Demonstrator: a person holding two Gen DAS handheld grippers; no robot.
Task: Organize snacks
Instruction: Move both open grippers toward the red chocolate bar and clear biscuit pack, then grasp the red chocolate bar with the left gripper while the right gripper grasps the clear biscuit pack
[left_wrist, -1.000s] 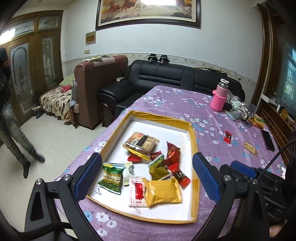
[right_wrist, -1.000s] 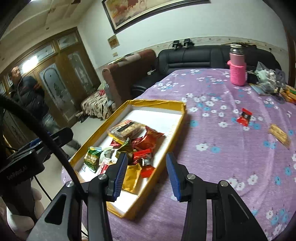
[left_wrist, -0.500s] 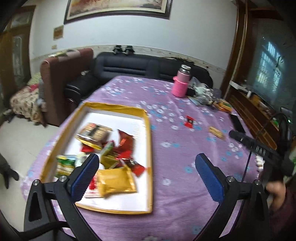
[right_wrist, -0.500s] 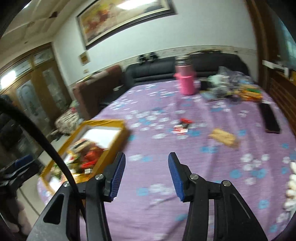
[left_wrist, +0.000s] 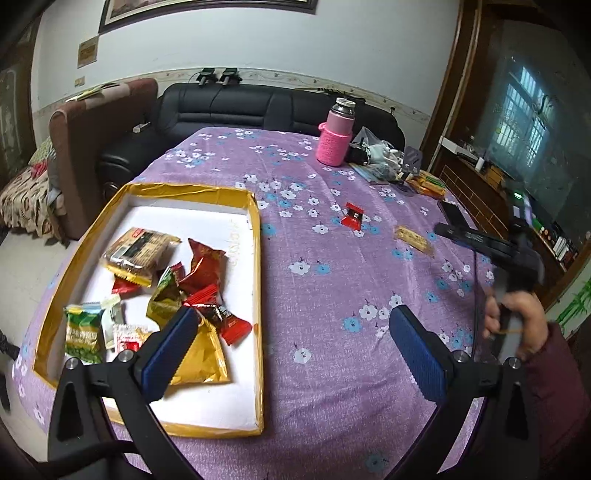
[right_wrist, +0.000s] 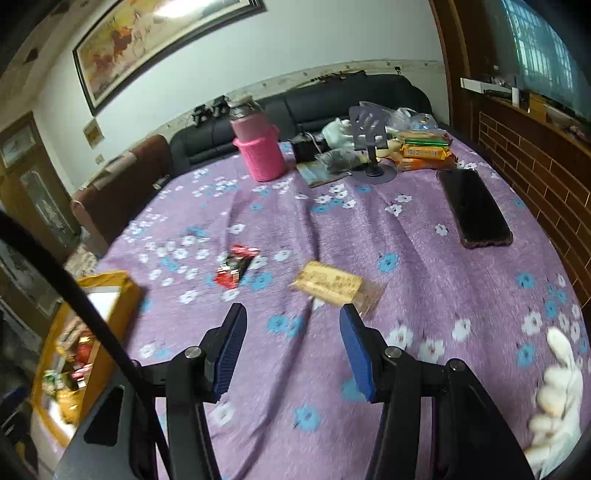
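A gold-rimmed white tray (left_wrist: 255, 236) holds several snack packets on the left of the purple table; it also shows in the right wrist view (right_wrist: 122, 284). A small red packet (left_wrist: 352, 216) (right_wrist: 234, 267) and a tan biscuit bar (left_wrist: 413, 239) (right_wrist: 332, 284) lie loose on the cloth. My left gripper (left_wrist: 291, 347) is open and empty, above the tray's right edge. My right gripper (right_wrist: 291, 345) is open and empty, just short of the biscuit bar, and shows in the left wrist view (left_wrist: 480, 240).
A pink bottle (right_wrist: 258, 147) stands at the far side. Beside it are bags, snack packs (right_wrist: 424, 149) and a phone stand (right_wrist: 373, 147). A black phone (right_wrist: 474, 206) lies at the right. Sofas stand beyond the table.
Both grippers swung right, away from the tray. My right gripper moved forward toward the biscuit bar and opened wider. The left stays open.
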